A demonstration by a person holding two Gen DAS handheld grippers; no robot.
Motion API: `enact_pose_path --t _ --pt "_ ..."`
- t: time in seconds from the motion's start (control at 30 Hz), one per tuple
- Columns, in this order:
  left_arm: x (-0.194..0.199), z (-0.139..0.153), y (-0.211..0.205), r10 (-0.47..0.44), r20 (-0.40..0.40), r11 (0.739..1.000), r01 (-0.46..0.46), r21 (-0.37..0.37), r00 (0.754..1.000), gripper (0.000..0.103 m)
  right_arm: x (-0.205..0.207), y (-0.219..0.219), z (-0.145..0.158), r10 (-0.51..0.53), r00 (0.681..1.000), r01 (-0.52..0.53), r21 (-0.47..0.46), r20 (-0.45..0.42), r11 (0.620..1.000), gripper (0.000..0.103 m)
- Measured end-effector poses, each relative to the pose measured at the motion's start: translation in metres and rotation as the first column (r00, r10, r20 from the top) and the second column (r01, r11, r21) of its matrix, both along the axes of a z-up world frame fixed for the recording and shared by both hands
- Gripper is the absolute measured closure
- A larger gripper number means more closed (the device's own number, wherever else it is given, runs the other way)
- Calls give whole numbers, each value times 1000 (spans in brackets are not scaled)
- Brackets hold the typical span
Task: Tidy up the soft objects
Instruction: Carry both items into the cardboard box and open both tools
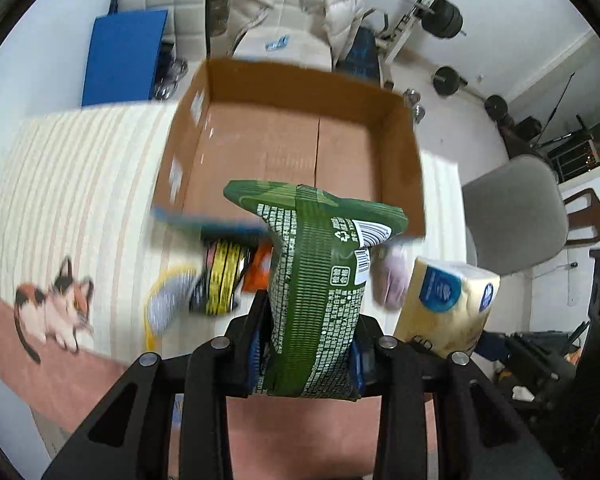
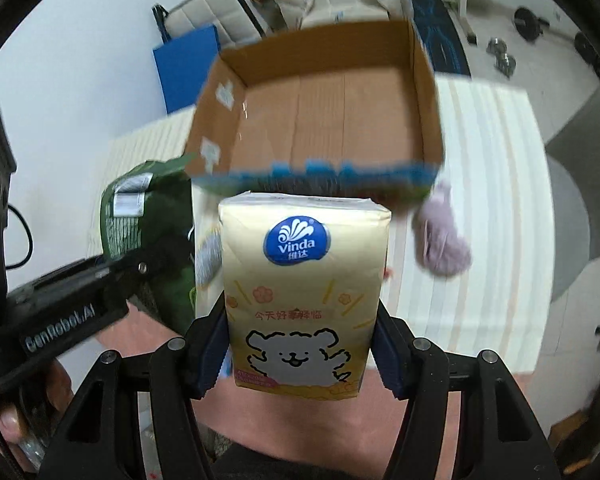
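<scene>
My left gripper [image 1: 310, 344] is shut on a green soft pack [image 1: 320, 280] and holds it above the table, in front of the open cardboard box [image 1: 284, 140]. My right gripper [image 2: 300, 352] is shut on a yellow Vinda tissue pack [image 2: 304, 280], also raised in front of the box [image 2: 324, 120]. The tissue pack shows at the right of the left wrist view [image 1: 448, 308]; the green pack shows at the left of the right wrist view [image 2: 148, 216]. The box holds nothing that I can see.
A purple fluffy item [image 2: 444, 240], a yellow-black item [image 1: 220, 280], an orange item [image 1: 260, 268] and a grey-yellow item [image 1: 168, 300] lie on the striped cat-print cloth [image 1: 68, 200]. A grey chair [image 1: 516, 216] stands right of the table; gym gear is behind.
</scene>
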State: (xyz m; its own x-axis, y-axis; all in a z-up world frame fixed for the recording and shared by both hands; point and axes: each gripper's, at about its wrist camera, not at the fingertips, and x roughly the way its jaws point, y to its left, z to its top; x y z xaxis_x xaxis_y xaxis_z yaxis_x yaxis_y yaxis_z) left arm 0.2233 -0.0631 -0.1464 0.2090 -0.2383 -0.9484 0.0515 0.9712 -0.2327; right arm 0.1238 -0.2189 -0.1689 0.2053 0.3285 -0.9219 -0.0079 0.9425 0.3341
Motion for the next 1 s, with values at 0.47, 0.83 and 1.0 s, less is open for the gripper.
enact_pose_path --t 0.47,0.83,1.0 --pt "210 -105 -7 -40 -220 998 27 -64 975 72 203 -2 -64 -52 998 45 -136 -41 990 38" --pt "269 -192 -34 -113 -334 993 98 -61 936 72 303 -5 -157 -64 988 32 -217 -141 976 38" --pt "274 -207 -36 -138 -372 990 115 -85 918 72 320 -8 -173 -63 985 28 -218 -159 976 38"
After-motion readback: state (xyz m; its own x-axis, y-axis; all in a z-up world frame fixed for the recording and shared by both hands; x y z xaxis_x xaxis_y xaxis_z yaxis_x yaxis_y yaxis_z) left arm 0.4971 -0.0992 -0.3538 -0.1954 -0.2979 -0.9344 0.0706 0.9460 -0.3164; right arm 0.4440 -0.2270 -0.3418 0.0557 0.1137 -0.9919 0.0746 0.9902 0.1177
